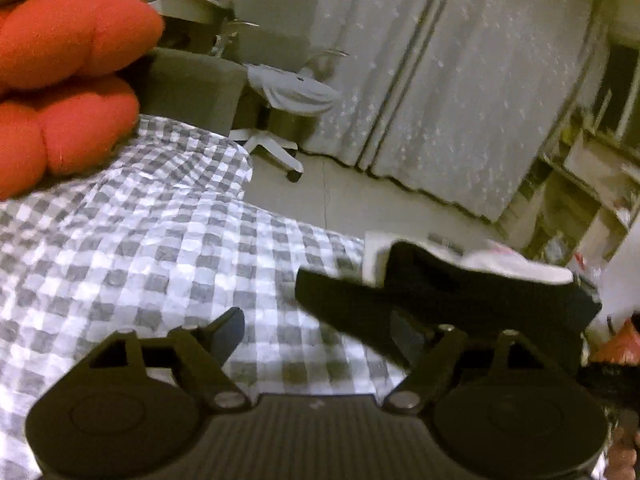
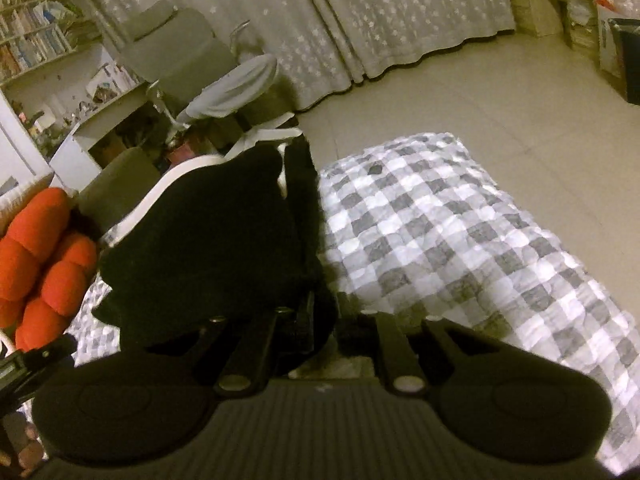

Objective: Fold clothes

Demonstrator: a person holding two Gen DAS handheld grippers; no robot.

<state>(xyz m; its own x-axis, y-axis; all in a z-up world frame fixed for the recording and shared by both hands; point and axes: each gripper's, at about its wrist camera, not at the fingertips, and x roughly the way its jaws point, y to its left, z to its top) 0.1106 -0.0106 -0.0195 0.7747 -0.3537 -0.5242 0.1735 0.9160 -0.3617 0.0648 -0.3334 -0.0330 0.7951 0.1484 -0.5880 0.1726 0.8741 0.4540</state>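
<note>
A black garment [image 1: 460,296] with a white lining or trim [image 1: 520,268] is held up over the right side of the grey-and-white checked bedspread [image 1: 140,240]. My left gripper [image 1: 336,324] is open wide just in front of it. Its left finger [image 1: 228,332] is over bare bedspread, and the cloth's lower flap hides its right fingertip. In the right wrist view the black garment [image 2: 208,240] rises directly ahead and to the left. My right gripper [image 2: 324,316] has its jaws close together on the garment's dark lower edge, above the bedspread [image 2: 440,220].
Orange cushions [image 1: 68,40] [image 2: 44,260] lie at the bed's far left. Past the bed are a white office chair [image 1: 280,92] [image 2: 224,92], starred curtains [image 1: 460,80] [image 2: 400,8], cluttered shelves [image 1: 580,184] [image 2: 32,40] and pale floor [image 2: 500,100].
</note>
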